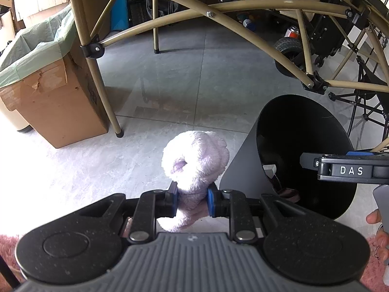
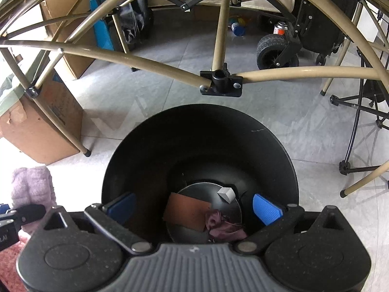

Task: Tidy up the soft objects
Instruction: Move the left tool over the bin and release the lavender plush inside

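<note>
Your left gripper (image 1: 192, 200) is clamped on a fluffy lilac plush (image 1: 194, 160), its blue pads pressing the plush's narrow lower part from both sides, so the bulk of it stands up above the fingers. The plush is held over pale floor tiles (image 1: 85, 170), just left of a black bin (image 1: 304, 150) and near a tan table leg (image 1: 102, 92) and a cardboard box (image 1: 56, 107) lined with a green bag. From the right wrist view the same plush (image 2: 31, 187) shows at the far left edge, beside the bin (image 2: 199, 146). Your right gripper (image 2: 194, 209) hangs over the bin's mouth, pointing down into it, its jaws spread wide with nothing between the blue pads (image 2: 266, 208). Down in the bin lie a brown flat piece (image 2: 187, 214), a small grey block (image 2: 226, 193) and a crumpled maroon cloth (image 2: 223, 226), the cloth lying just right of the brown piece, the block apart from both. In the left wrist view your right gripper (image 1: 345, 168) shows side-on at the bin's right rim, and fingers of your hand (image 1: 375, 219) appear at the frame's right edge. A pink shaggy rug (image 1: 9, 245) peeks in at the lower corners.
</note>
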Tool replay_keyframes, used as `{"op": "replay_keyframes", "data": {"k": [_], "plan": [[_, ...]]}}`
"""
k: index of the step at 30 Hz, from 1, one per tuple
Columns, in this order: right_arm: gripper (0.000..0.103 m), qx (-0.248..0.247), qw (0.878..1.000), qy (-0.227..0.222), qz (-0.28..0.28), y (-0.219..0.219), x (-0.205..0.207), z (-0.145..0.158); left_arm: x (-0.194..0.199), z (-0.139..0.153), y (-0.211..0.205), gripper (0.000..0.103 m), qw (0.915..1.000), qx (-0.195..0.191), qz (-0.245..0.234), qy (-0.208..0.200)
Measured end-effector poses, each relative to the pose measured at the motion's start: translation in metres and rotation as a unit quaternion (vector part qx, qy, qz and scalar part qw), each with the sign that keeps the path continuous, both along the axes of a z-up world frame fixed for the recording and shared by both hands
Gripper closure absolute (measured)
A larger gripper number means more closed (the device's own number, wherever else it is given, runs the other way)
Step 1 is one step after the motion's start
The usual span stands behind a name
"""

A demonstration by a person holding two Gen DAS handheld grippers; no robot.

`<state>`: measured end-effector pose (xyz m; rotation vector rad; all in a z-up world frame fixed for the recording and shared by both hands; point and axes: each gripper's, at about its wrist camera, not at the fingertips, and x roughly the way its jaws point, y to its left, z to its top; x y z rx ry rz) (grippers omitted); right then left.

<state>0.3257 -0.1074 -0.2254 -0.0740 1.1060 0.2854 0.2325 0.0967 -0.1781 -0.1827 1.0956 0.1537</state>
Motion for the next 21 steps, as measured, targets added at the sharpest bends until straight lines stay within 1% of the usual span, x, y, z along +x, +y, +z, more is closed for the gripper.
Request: {"op": "replay_keyframes", "data": {"k": [8,16,21], "plan": [[0.0,0.001,1.0,-0.012,-0.005,-0.003,-0.003,0.008,-0.001,0.003,-0.002,0.081,1.0,0.0,-0.002,-0.006],[0.0,0.011,0.999,-0.04,-0.003,-0.014,-0.013,0.028,-0.003,0.01,-0.009,0.081,0.9997,0.003,-0.012,-0.019],[0.0,0.017,0.998,-0.061,-0.015,-0.029,-0.021,0.042,-0.005,0.023,-0.023,0.081,0.9988,0.005,-0.028,-0.04]]}}
